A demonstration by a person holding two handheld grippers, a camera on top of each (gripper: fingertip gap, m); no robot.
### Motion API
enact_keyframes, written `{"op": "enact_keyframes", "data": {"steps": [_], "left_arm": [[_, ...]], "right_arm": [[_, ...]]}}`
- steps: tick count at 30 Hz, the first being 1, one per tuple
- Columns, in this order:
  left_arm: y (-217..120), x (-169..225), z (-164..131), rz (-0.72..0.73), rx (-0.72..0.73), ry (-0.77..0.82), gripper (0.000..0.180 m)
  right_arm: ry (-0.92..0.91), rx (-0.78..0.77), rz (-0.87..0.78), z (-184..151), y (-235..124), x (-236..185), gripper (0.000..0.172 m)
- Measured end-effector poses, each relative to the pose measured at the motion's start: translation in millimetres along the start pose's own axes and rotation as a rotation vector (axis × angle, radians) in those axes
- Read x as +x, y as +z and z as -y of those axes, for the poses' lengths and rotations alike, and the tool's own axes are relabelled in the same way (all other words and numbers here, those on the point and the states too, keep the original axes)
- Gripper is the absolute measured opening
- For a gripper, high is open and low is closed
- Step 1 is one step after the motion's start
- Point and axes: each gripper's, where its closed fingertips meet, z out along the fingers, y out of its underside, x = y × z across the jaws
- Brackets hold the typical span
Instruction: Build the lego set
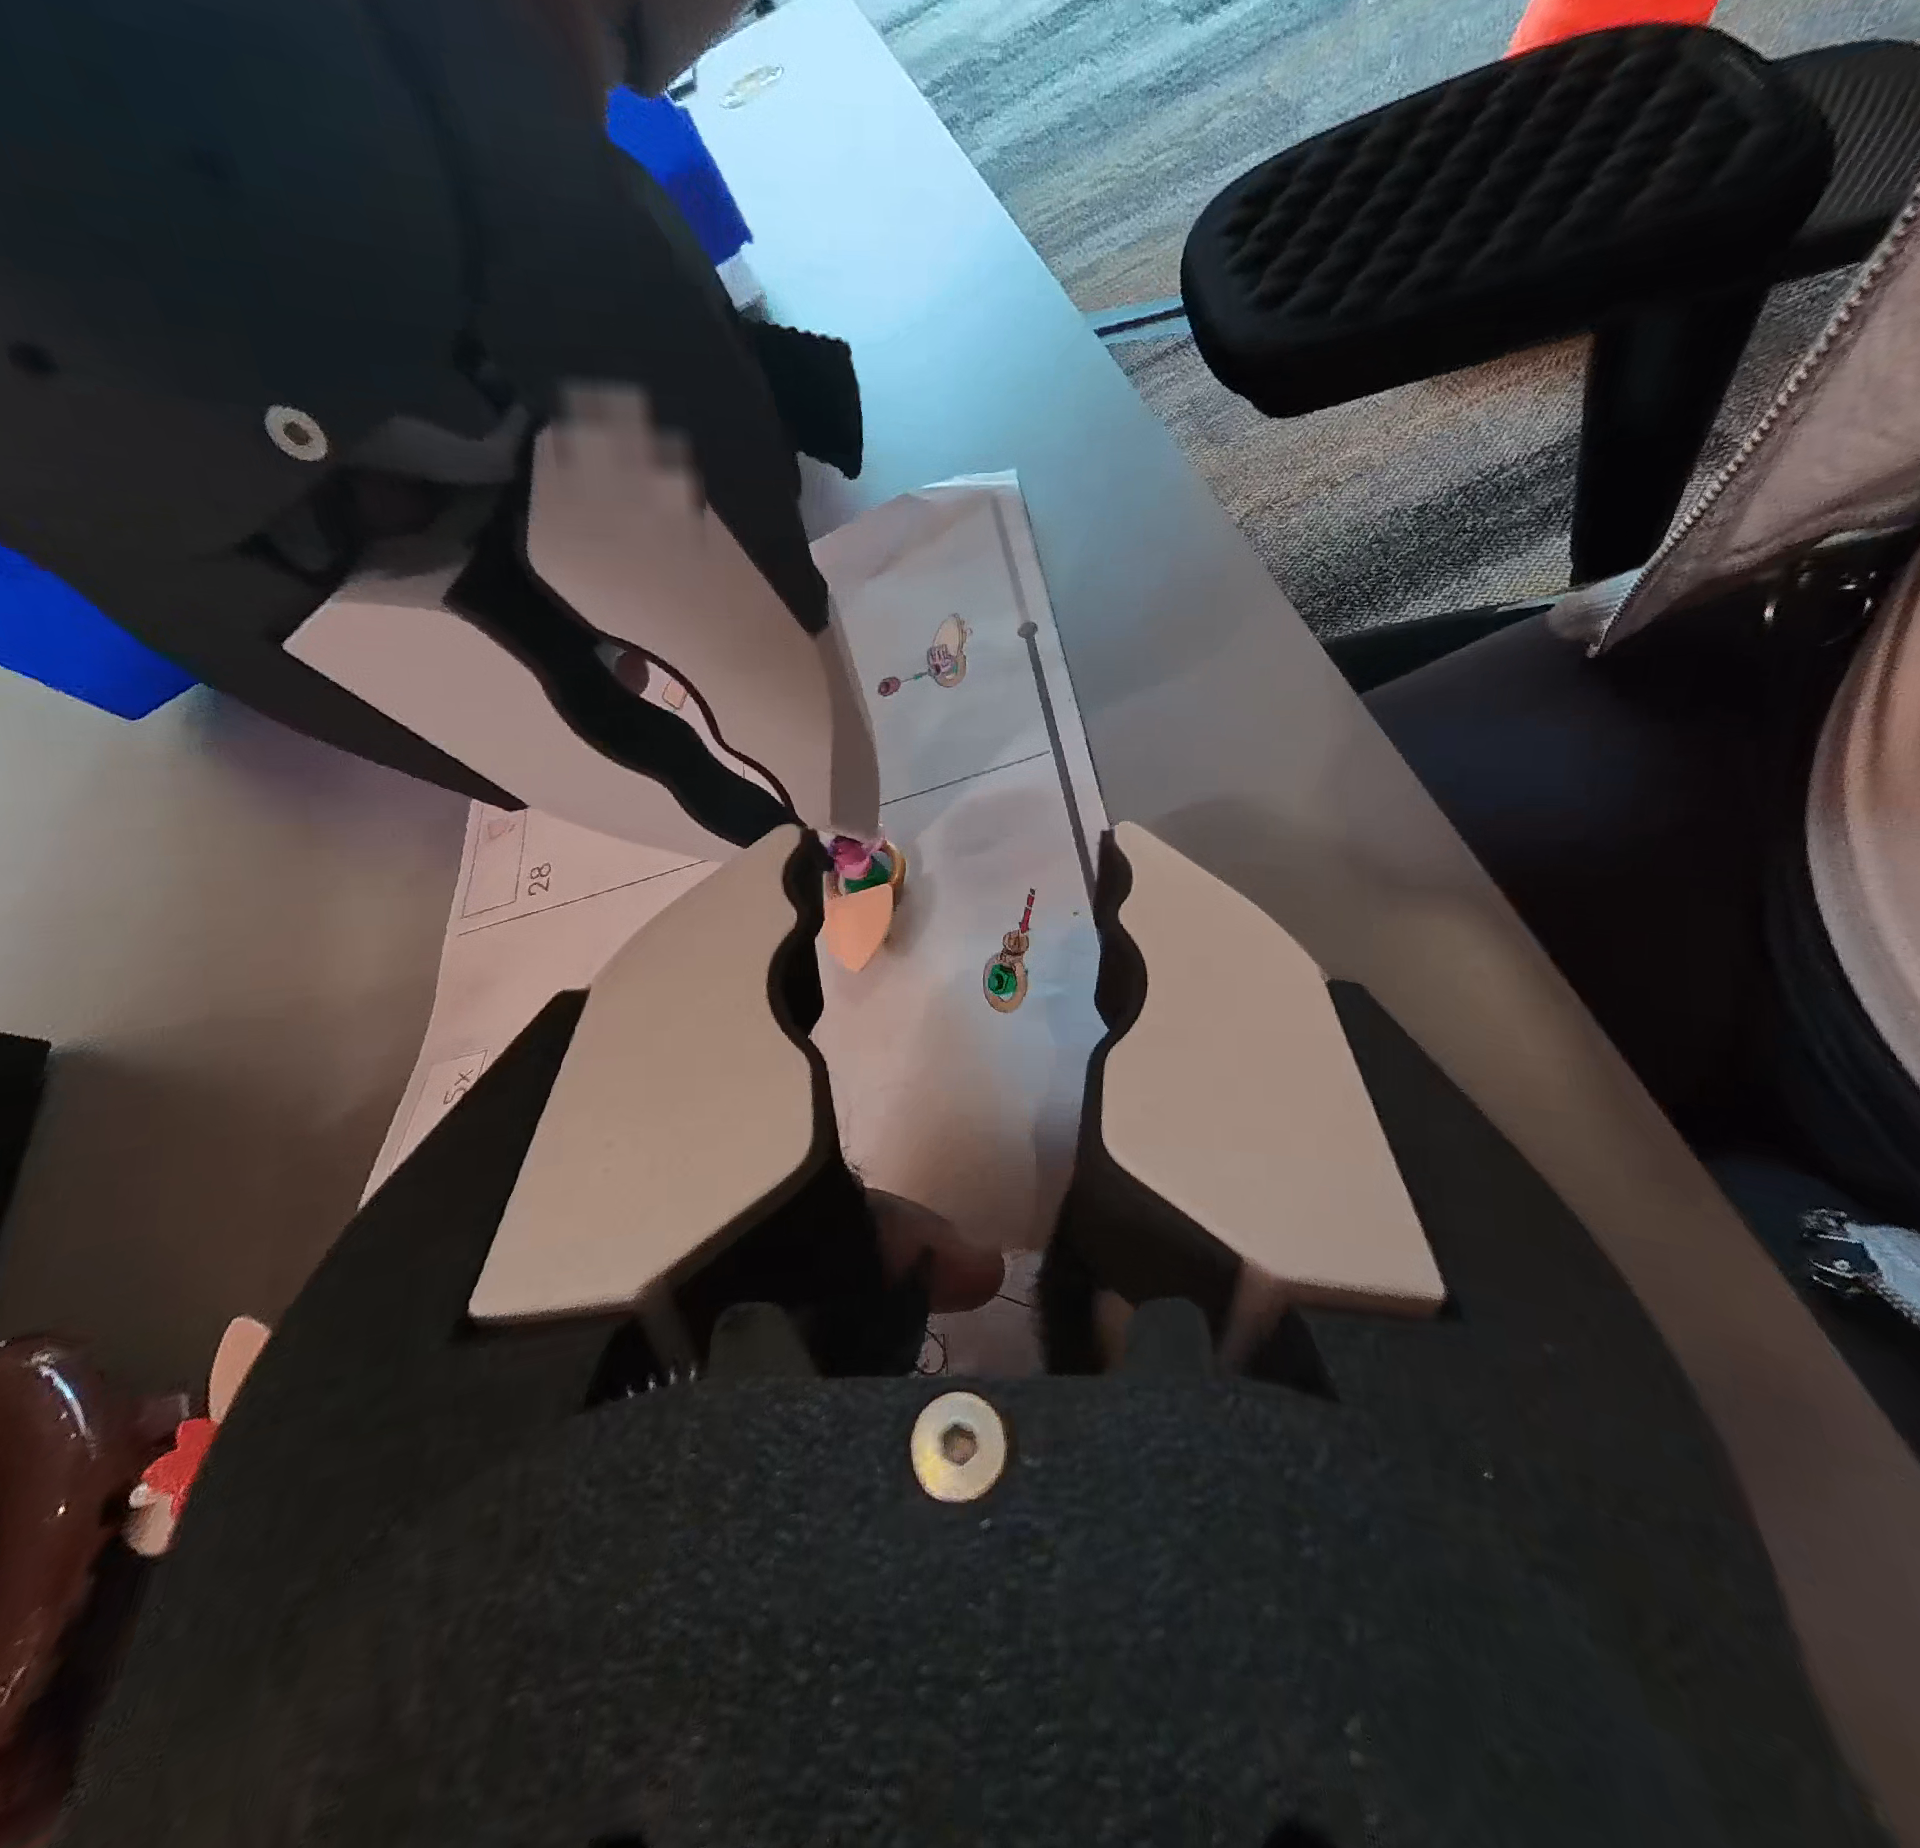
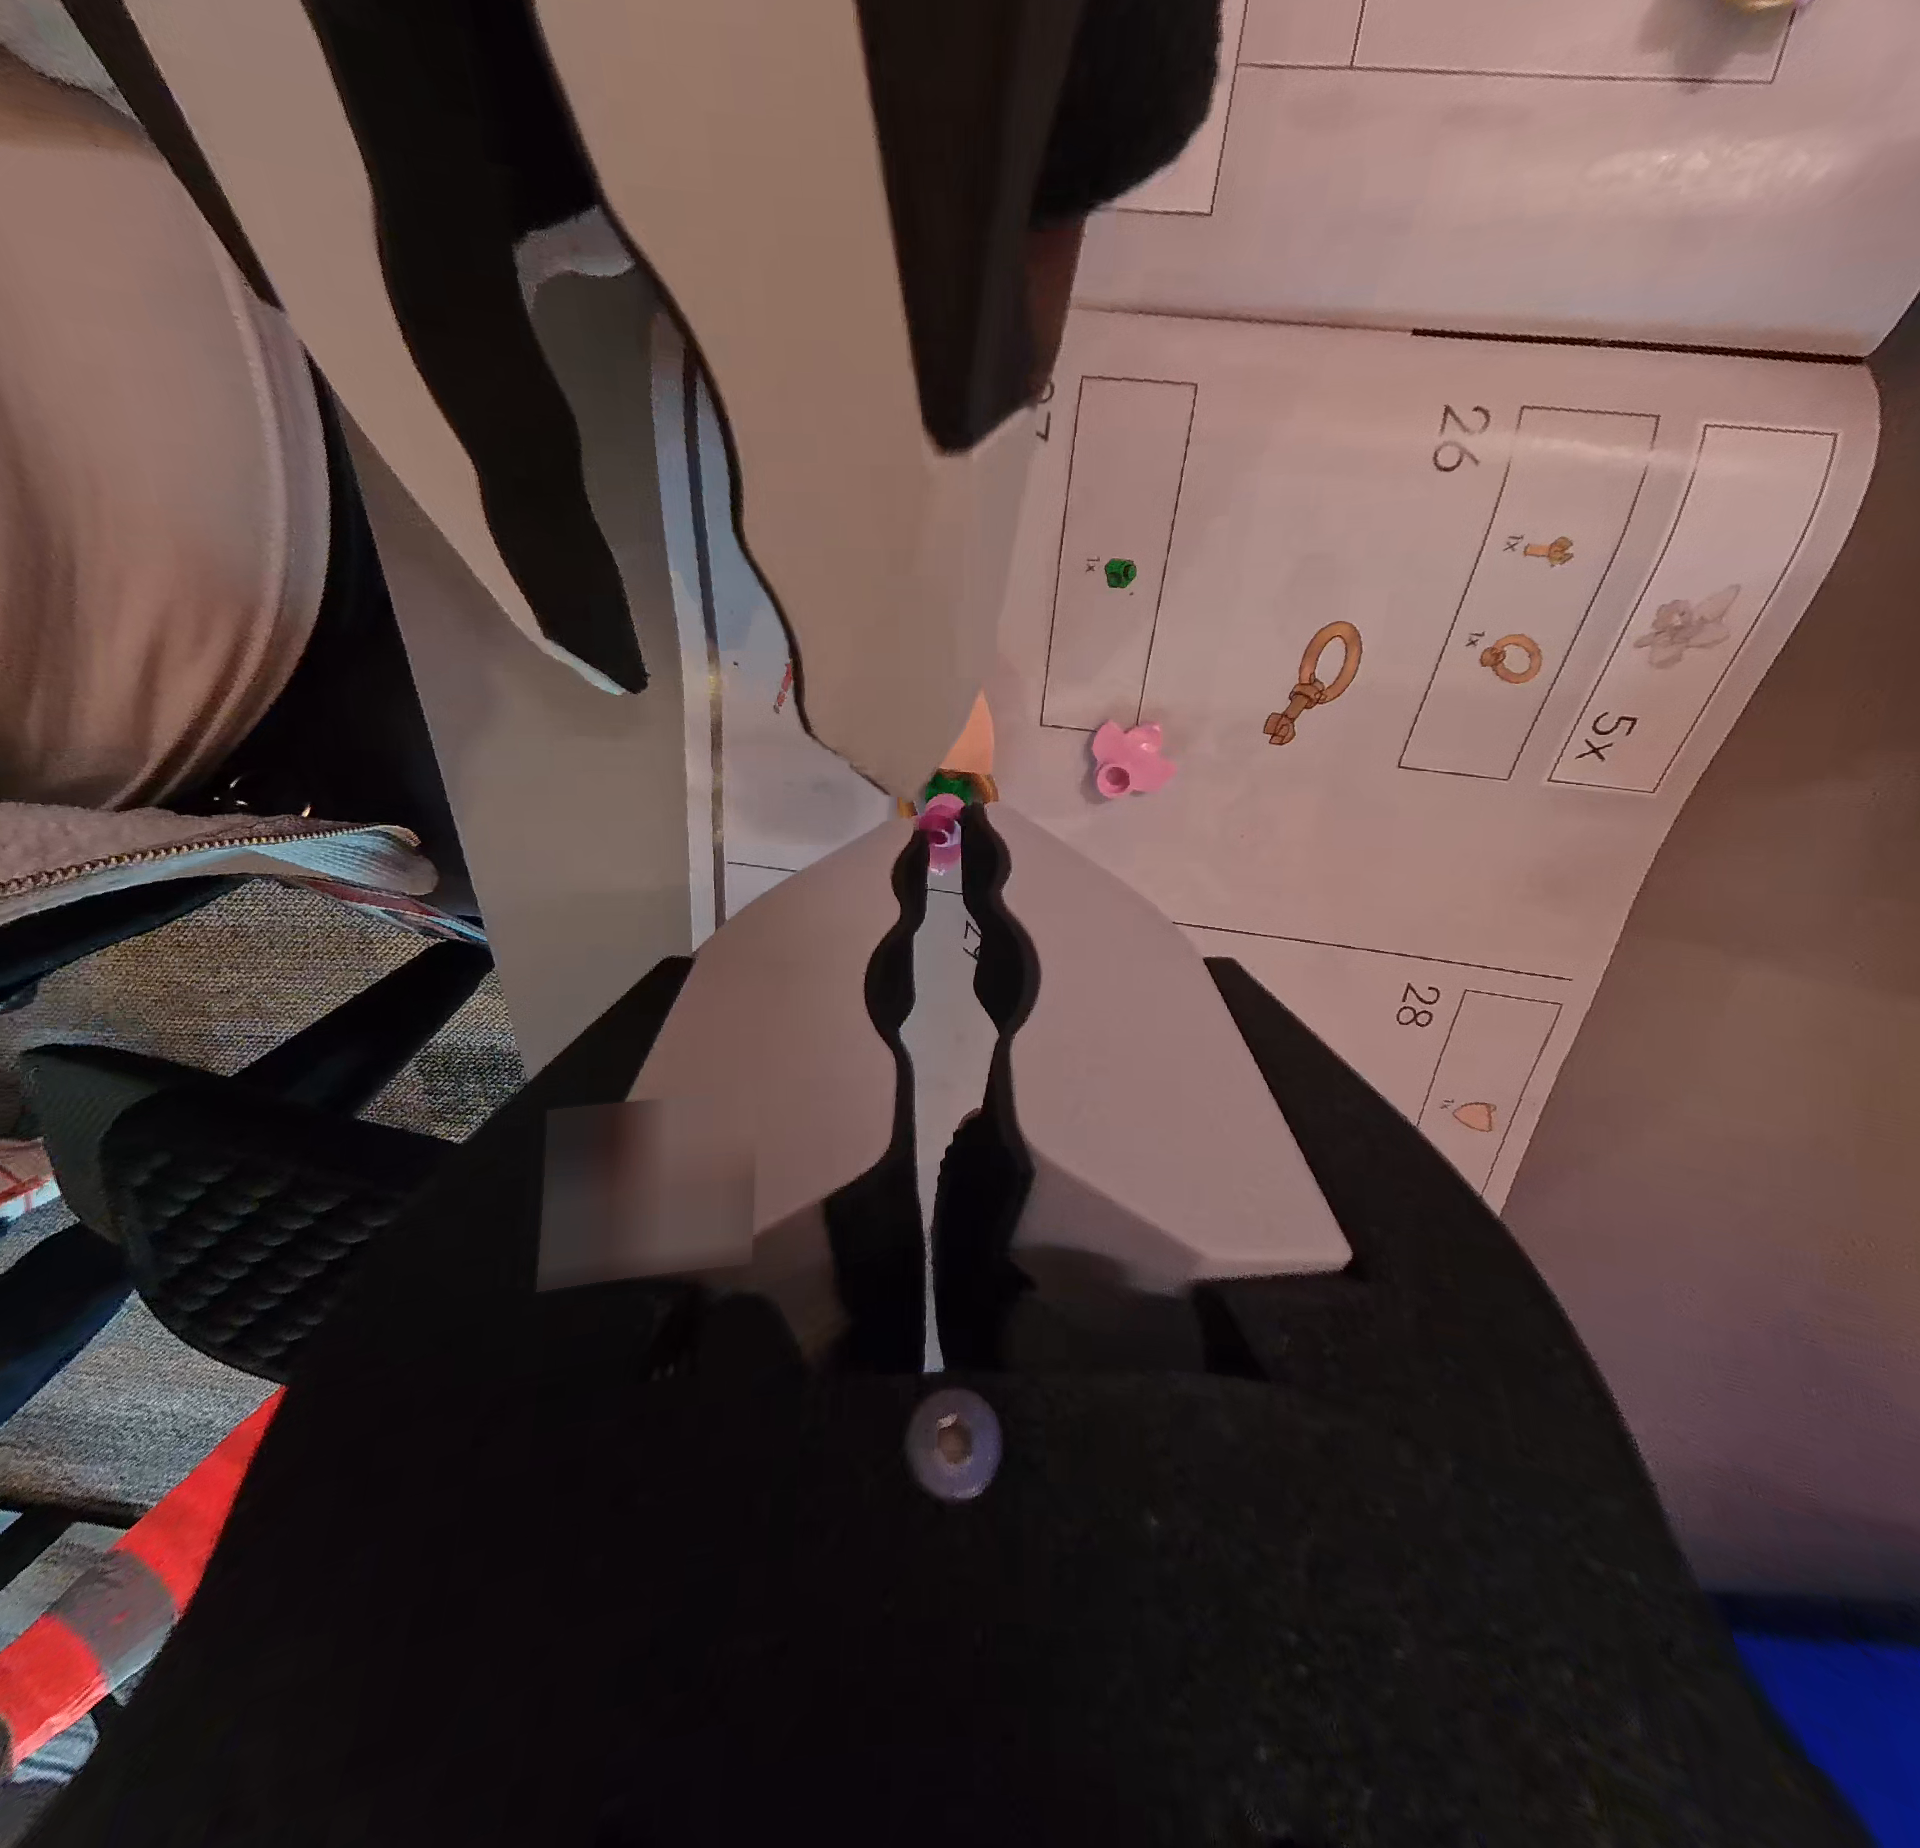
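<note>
At centre frame, the right hand-held gripper (image 2: 943, 830) is clamped on a small pink plastic flower piece (image 2: 942, 828), touching a green stud on a gold ring with peach heart tile (image 1: 858, 928). The left hand-held gripper (image 1: 951, 868) stands apart, empty, over the white instruction sheet (image 1: 966, 1050) on the worktop (image 1: 1226, 655).

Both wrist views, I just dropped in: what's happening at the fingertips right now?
The right gripper is pinching a small pink flower piece against a little assembly of a gold ring, a green stud and a peach heart-shaped piece, which rests on an open instruction booklet. The left gripper stands wide open around the assembly, gripping nothing. A second pink flower lies loose on the page.
</note>
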Motion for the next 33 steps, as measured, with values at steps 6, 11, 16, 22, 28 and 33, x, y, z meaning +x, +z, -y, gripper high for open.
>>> {"op": "enact_keyframes", "data": {"steps": [6,11,16,22,28,33], "left_arm": [[1.2,1.2,5.4,-0.149,0.030,-0.128,0.054],[3.9,0.8,0.3,-0.168,-0.009,-0.147,0.059],[8.8,5.4,-5.7,-0.189,-0.066,-0.134,0.062],[9.6,5.8,-7.5,-0.200,-0.078,-0.147,0.062],[12.0,7.1,-11.2,-0.195,-0.109,-0.131,0.063],[8.3,5.4,-6.6,-0.200,-0.066,-0.151,0.061]], "right_arm": [[0.006,-0.014,0.016,-1.0,-0.2,0.7,0.005],[0.016,-0.011,0.027,-1.5,-0.3,0.9,0.005],[0.020,-0.006,0.028,-0.5,-0.3,2.0,0.005],[0.019,-0.011,0.025,-0.8,-0.6,3.1,0.005],[0.018,-0.029,0.023,-0.9,-0.7,3.9,0.005],[0.026,-0.034,0.027,0.5,-2.3,3.1,0.005]]}}
